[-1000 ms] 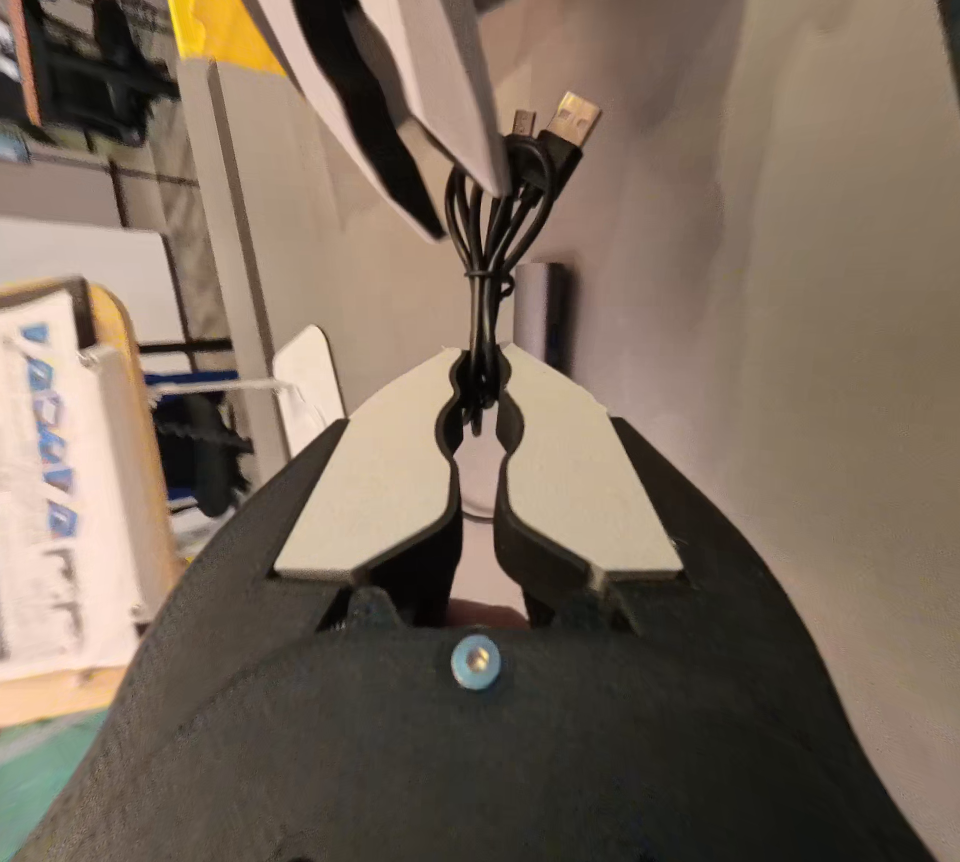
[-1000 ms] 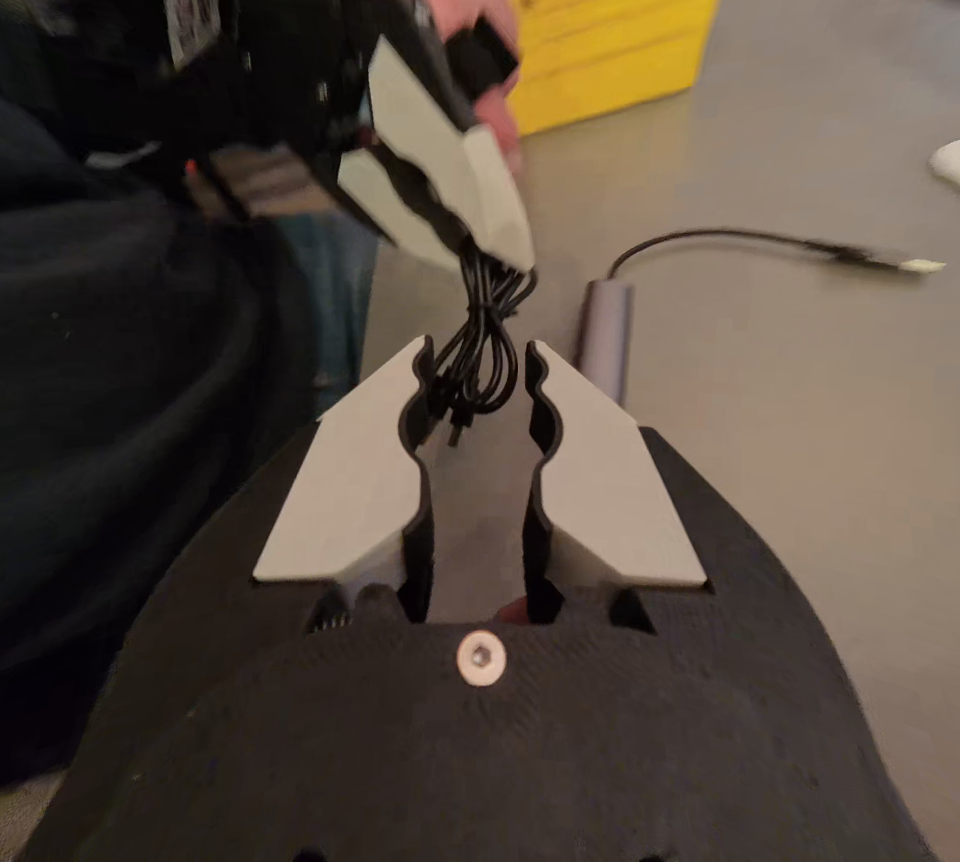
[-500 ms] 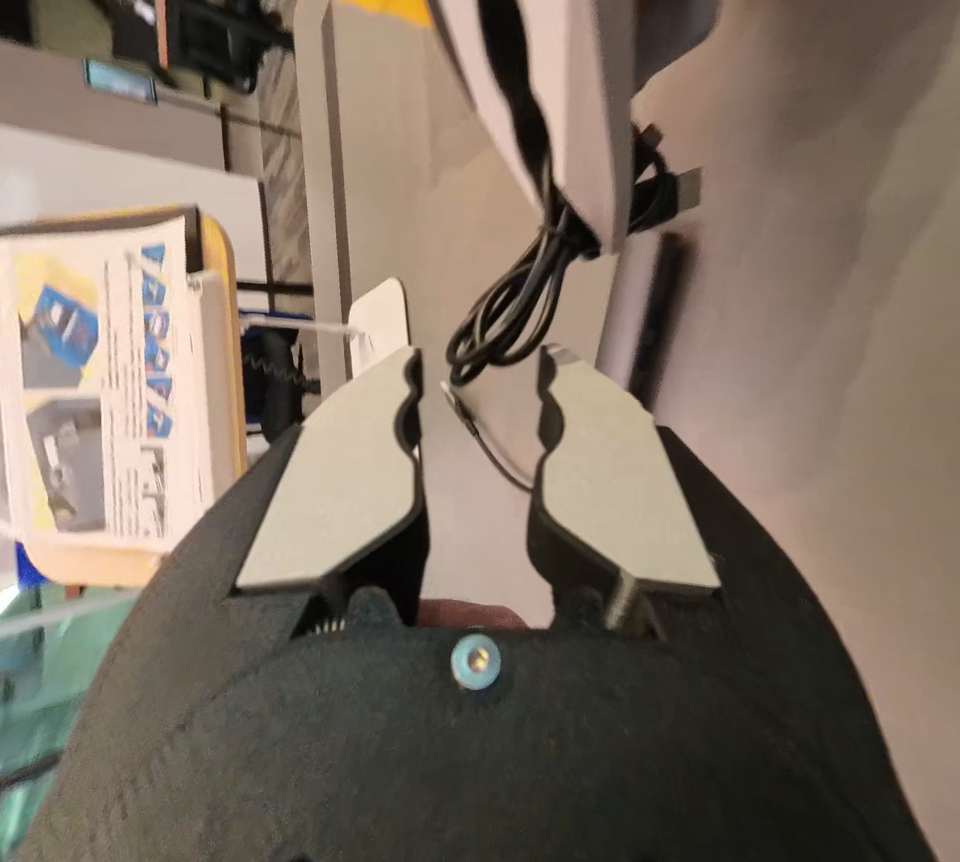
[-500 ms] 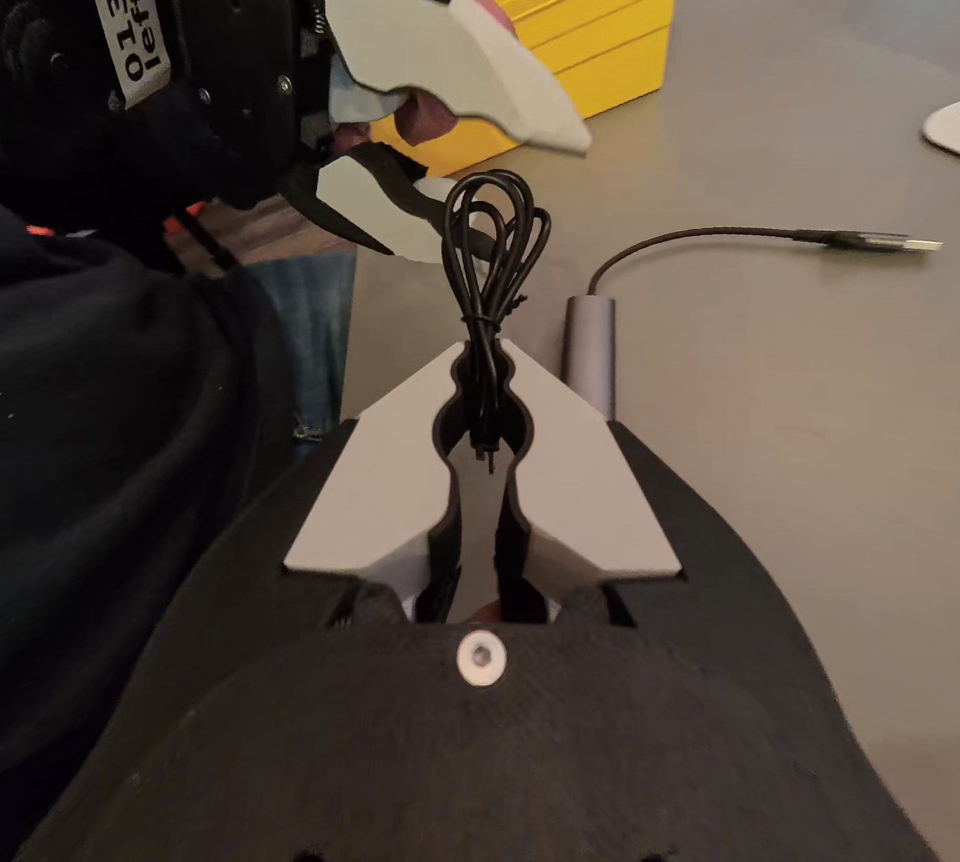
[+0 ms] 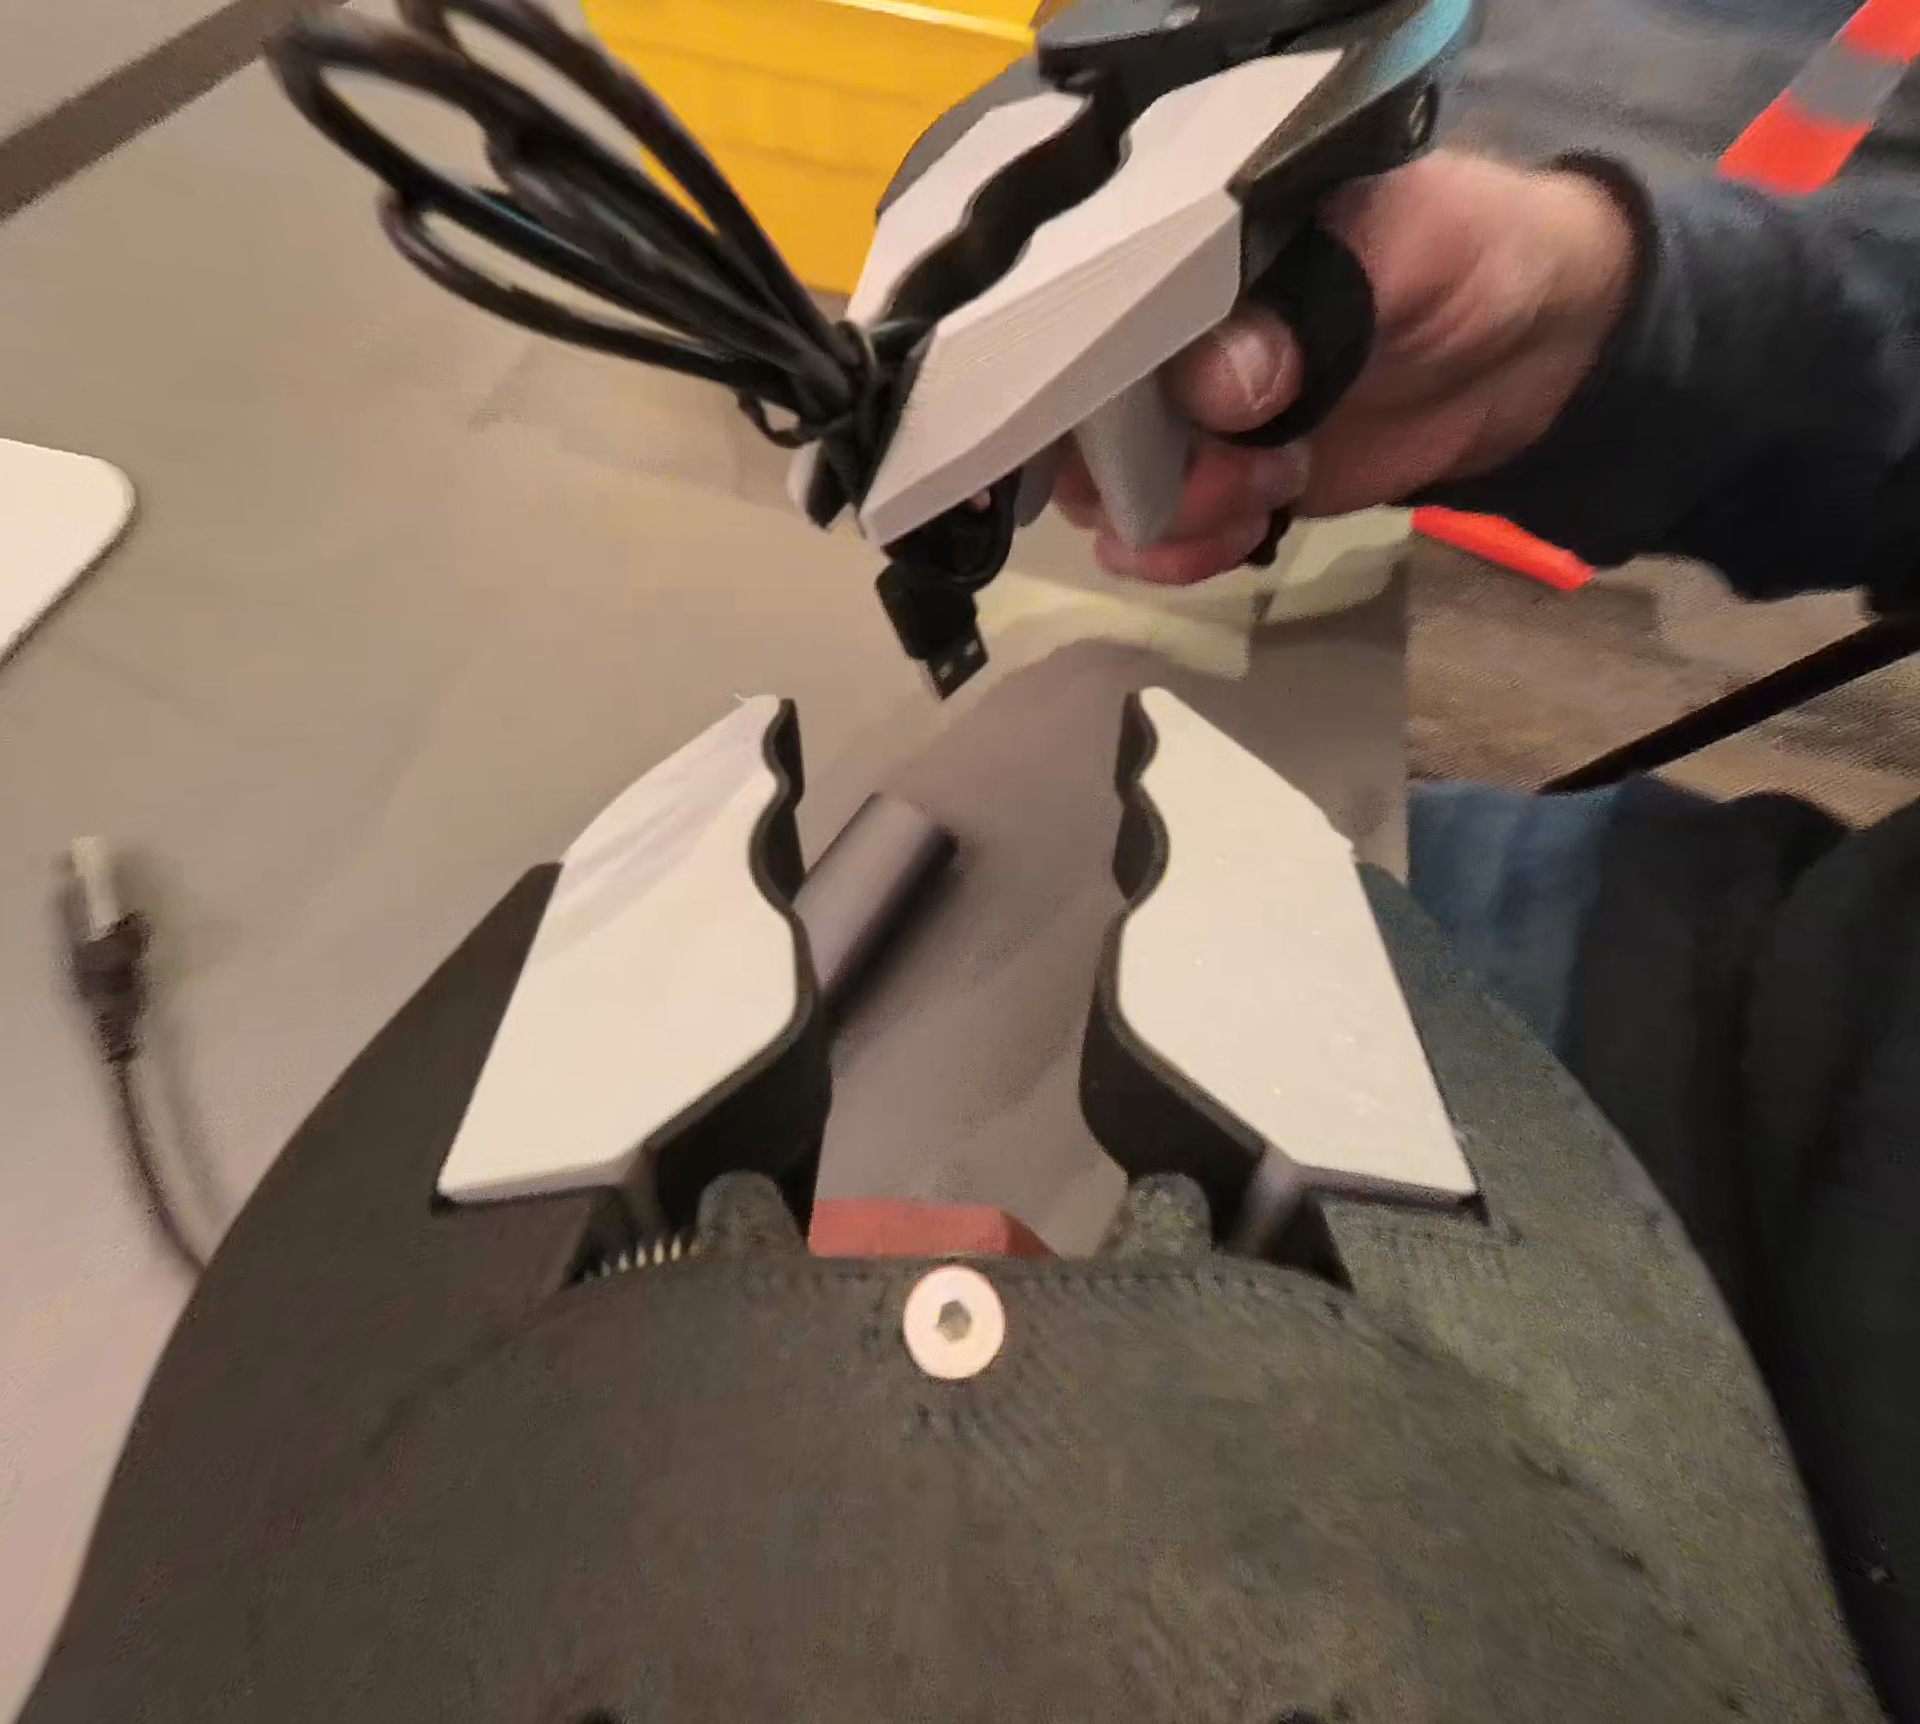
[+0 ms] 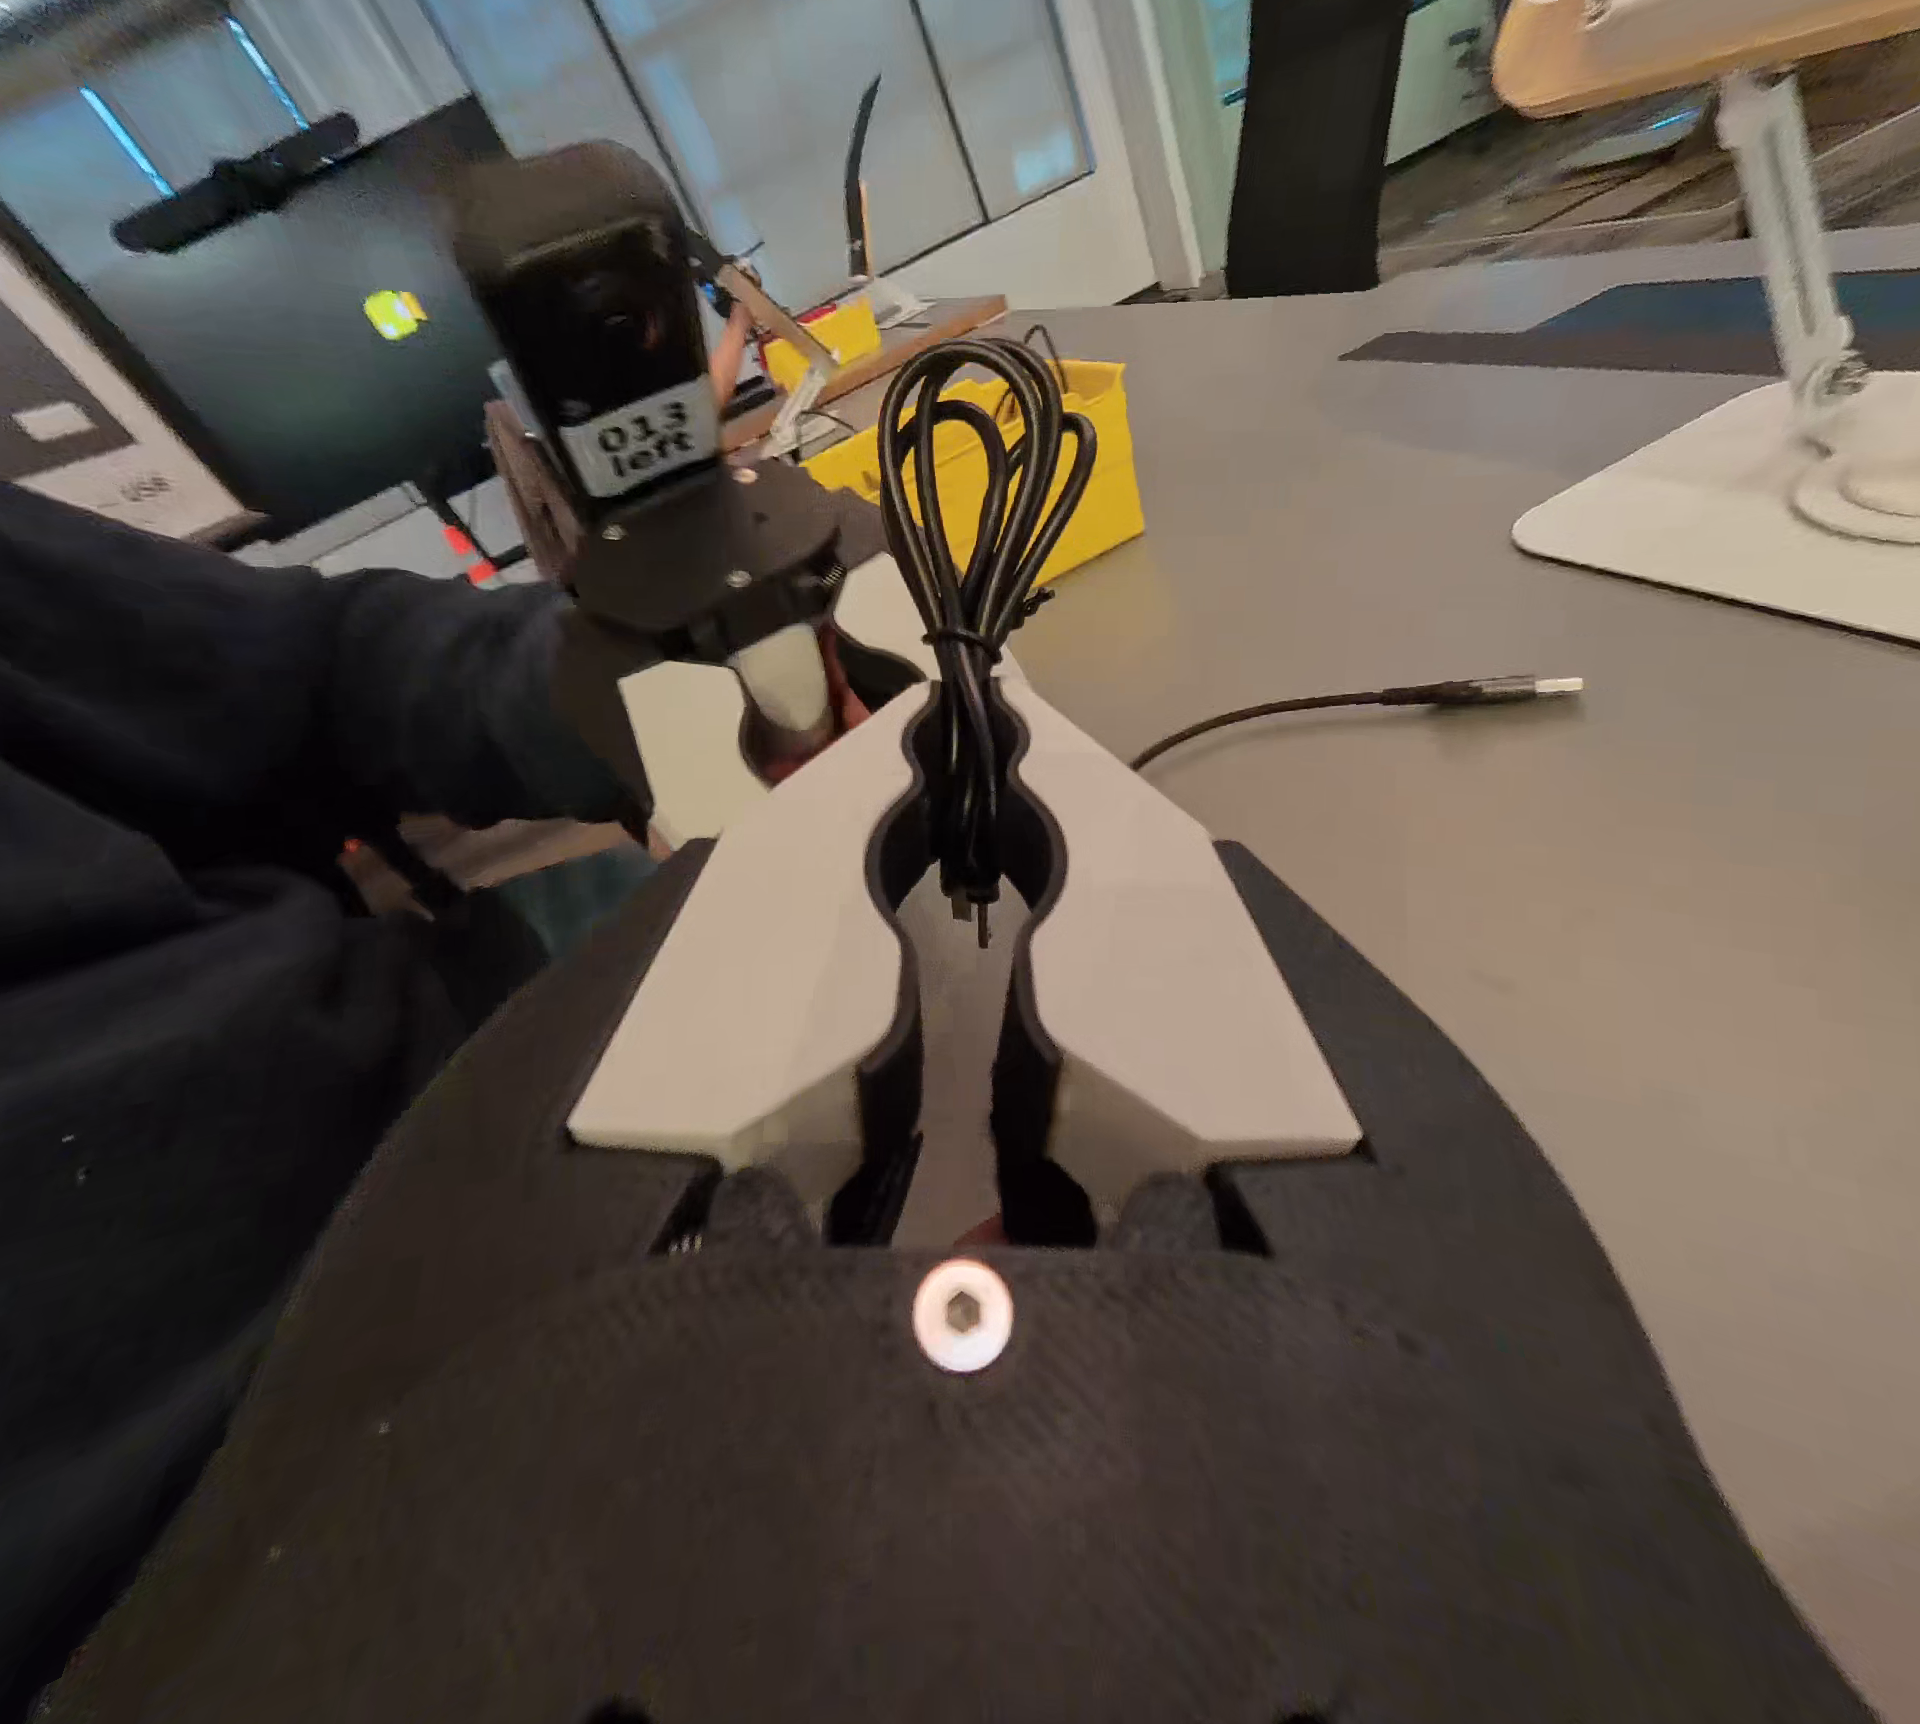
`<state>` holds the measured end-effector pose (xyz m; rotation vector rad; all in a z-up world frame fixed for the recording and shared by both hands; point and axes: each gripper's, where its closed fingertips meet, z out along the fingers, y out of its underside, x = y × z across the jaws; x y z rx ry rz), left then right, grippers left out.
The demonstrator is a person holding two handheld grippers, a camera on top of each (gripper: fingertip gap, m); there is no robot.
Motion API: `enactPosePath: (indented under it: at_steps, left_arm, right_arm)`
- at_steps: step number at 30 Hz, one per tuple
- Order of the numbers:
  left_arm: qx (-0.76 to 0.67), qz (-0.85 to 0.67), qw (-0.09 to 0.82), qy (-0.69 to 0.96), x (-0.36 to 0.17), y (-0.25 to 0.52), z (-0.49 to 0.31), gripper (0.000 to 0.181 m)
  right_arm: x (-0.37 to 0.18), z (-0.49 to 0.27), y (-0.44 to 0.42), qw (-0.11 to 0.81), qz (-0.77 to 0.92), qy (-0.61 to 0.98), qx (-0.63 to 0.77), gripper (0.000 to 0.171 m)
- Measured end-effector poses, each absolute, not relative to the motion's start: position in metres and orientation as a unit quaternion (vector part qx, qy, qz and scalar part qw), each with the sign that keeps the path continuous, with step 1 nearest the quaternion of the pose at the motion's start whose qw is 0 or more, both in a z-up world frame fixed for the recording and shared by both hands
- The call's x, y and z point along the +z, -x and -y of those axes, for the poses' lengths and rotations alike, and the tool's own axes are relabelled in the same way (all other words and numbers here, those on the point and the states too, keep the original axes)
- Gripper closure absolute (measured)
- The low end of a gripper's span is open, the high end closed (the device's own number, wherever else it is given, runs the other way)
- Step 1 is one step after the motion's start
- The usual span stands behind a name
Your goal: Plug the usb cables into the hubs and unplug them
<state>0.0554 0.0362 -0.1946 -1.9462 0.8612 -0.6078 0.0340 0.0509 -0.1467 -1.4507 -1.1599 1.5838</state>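
A black USB cable tied in a bundle is pinched by my right gripper, which is shut on it just below the tie, loops pointing forward. In the left wrist view the right gripper holds the bundle above the table, and its USB plug hangs down just beyond my left fingertips. My left gripper is open and empty. A grey hub lies on the table between its fingers. The hub is hidden in the right wrist view.
The hub's own lead with its plug lies on the grey table; the plug also shows in the left wrist view. A yellow bin stands behind. A white stand base sits at the right. A person's hand holds the right gripper. Some 5 cm of space lies between my two pairs of fingers.
The bundle passed from my left gripper to my right: left opened, right shut on it. The left gripper then swung down over the hub with its jaws wider.
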Motion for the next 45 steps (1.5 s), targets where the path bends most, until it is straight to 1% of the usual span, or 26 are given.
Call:
enactPosePath:
  at_steps: [2,3,4,5,8,11,14,19,21,23,24,27,30,33,36,39,43,44,45]
  left_arm:
    - [-0.305,-0.322,0.463,0.767,-0.186,-0.067,-0.037,0.143]
    - [-0.324,-0.312,0.464,0.763,-0.183,-0.071,-0.037,0.146]
    - [-0.338,-0.309,0.460,0.761,-0.184,-0.074,-0.037,0.160]
    - [-0.348,-0.305,0.464,0.755,-0.182,-0.076,-0.037,0.166]
    - [-0.367,-0.309,0.450,0.753,-0.185,-0.078,-0.033,0.173]
    - [-0.344,-0.351,0.423,0.762,-0.190,-0.077,-0.027,0.175]
    - [-0.306,-0.408,0.383,0.770,-0.197,-0.078,-0.018,0.175]
    - [-0.286,-0.441,0.353,0.774,-0.200,-0.073,-0.015,0.175]
    - [-0.260,-0.457,0.360,0.770,-0.199,-0.073,-0.015,0.155]
    - [-0.210,-0.493,0.334,0.775,-0.206,-0.064,-0.012,0.135]
    - [-0.175,-0.513,0.333,0.772,-0.209,-0.057,-0.013,0.132]
    - [-0.071,-0.542,0.331,0.769,-0.216,-0.030,-0.022,0.130]
    - [-0.055,-0.538,0.330,0.774,-0.224,-0.018,-0.027,0.129]
    - [-0.031,-0.534,0.332,0.777,-0.228,-0.009,-0.032,0.129]
    - [-0.020,-0.534,0.330,0.778,-0.229,-0.004,-0.035,0.129]
    - [-0.017,-0.529,0.329,0.782,-0.232,0.001,-0.039,0.129]
    - [-0.002,-0.527,0.319,0.787,-0.239,0.009,-0.044,0.129]
    - [-0.003,-0.527,0.318,0.789,-0.240,0.009,-0.043,0.129]
    - [-0.003,-0.525,0.316,0.790,-0.241,0.010,-0.043,0.128]
  right_arm:
    - [-0.144,-0.047,-0.033,0.338,0.443,0.553,0.619,0.168]
    - [-0.142,-0.043,-0.032,0.337,0.440,0.547,0.627,0.168]
    - [-0.140,-0.039,-0.032,0.333,0.436,0.543,0.636,0.168]
    - [-0.139,-0.038,-0.031,0.335,0.430,0.543,0.639,0.168]
    - [-0.140,-0.037,-0.035,0.336,0.432,0.548,0.632,0.166]
    - [-0.144,-0.033,-0.037,0.336,0.480,0.561,0.585,0.159]
    - [-0.146,-0.025,-0.035,0.326,0.528,0.561,0.548,0.155]
    - [-0.149,-0.018,-0.036,0.314,0.555,0.573,0.514,0.160]
    - [-0.144,-0.022,-0.040,0.336,0.551,0.582,0.496,0.160]
    - [-0.126,-0.030,-0.052,0.359,0.527,0.590,0.496,0.160]
    - [-0.113,-0.038,-0.062,0.381,0.509,0.595,0.492,0.160]
    - [-0.071,-0.071,-0.111,0.451,0.428,0.621,0.478,0.162]
    - [-0.061,-0.115,-0.182,0.511,0.337,0.674,0.414,0.160]
    - [-0.086,-0.148,-0.250,0.525,0.249,0.733,0.352,0.160]
    - [-0.128,-0.161,-0.294,0.500,0.175,0.778,0.337,0.160]
    - [-0.172,-0.164,-0.313,0.465,0.137,0.813,0.322,0.160]
    - [-0.211,-0.165,-0.321,0.428,0.111,0.844,0.303,0.159]
    - [-0.214,-0.166,-0.323,0.424,0.112,0.850,0.293,0.157]
    - [-0.216,-0.166,-0.326,0.423,0.118,0.855,0.275,0.150]
